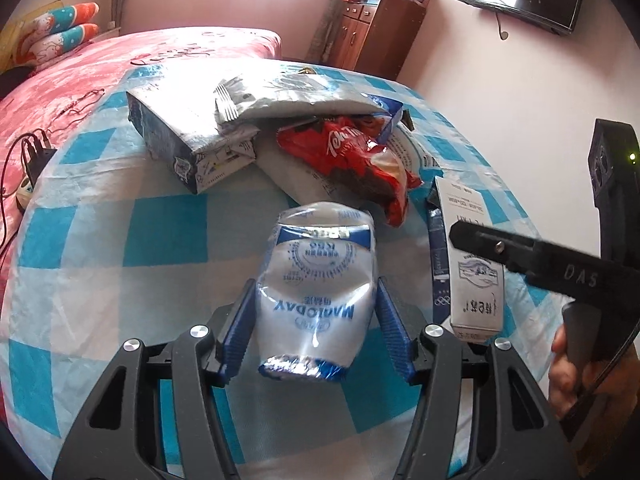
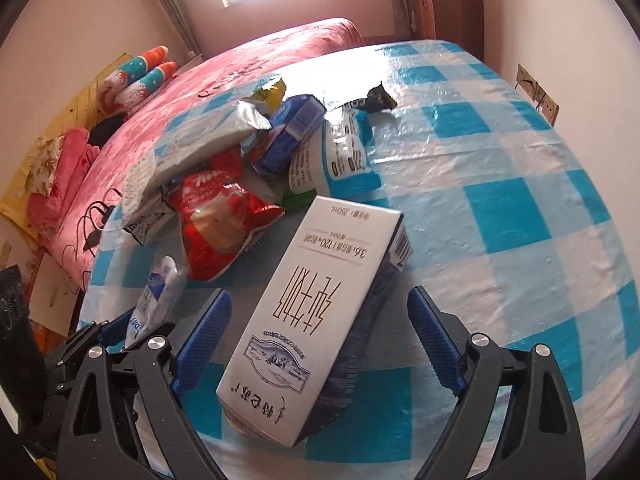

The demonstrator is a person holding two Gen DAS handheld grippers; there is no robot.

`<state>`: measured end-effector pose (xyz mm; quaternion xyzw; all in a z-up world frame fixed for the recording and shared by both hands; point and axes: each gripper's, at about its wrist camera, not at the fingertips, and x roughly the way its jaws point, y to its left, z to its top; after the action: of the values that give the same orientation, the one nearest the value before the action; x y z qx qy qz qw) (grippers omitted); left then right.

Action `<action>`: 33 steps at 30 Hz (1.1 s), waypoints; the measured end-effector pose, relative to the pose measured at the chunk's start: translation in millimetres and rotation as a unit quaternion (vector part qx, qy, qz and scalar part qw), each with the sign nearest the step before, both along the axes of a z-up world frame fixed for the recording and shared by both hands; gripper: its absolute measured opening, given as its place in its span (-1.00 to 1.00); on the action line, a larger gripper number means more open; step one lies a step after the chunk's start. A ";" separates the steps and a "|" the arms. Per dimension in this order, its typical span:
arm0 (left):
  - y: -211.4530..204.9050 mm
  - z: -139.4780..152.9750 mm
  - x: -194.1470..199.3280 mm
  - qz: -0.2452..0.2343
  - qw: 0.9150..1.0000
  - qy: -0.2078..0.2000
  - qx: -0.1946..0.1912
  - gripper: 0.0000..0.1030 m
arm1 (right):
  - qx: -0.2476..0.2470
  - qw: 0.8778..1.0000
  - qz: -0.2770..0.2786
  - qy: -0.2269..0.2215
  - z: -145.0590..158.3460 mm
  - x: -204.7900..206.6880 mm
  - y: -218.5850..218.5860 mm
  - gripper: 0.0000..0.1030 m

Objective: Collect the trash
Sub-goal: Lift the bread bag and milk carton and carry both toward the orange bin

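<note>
trash heap ahead of both my grippers on the tabletop

my left gripper (image 1: 316, 316) has the milk pouch (image 1: 320, 280) between its fingers, and my right gripper (image 2: 320, 340) has the milk carton (image 2: 316, 312) lying between its fingers, untouched on either side. the carton lies just right of the pouch. beyond them, toward the bed (image 1: 120, 64), the heap lies on the tabletop (image 2: 500, 200): the snack bag (image 1: 360, 160) nearest me, a flattened carton (image 1: 188, 140) to its left, a crumpled bag (image 1: 288, 96) lying over both. the bed lies behind and to the left of the tabletop, with pillows (image 1: 64, 32) at its far left, and a cabinet (image 1: 372, 36) stands behind on the right.
</note>
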<state>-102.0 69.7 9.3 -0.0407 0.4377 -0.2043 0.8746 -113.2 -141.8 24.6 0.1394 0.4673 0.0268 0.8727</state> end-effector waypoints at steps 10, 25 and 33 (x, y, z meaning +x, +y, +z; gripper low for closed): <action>-1.3 -0.9 -0.3 0.013 1.000 -0.012 0.002 0.16 | -0.074 0.996 0.033 -0.032 4.5 -8.3 28.8 0.17; 42.9 19.0 -26.1 0.073 0.996 -0.035 -0.027 0.15 | -0.097 0.988 0.082 -0.086 38.3 -28.5 55.9 0.12; 86.0 40.7 -46.3 0.124 0.989 -0.062 -0.043 0.16 | -0.091 0.980 0.136 -0.112 64.0 -31.7 96.8 0.12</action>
<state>-148.3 155.6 50.0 -0.1194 0.3655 -0.1147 0.9160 -144.9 -45.0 88.6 -0.0089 0.3812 0.1181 0.9169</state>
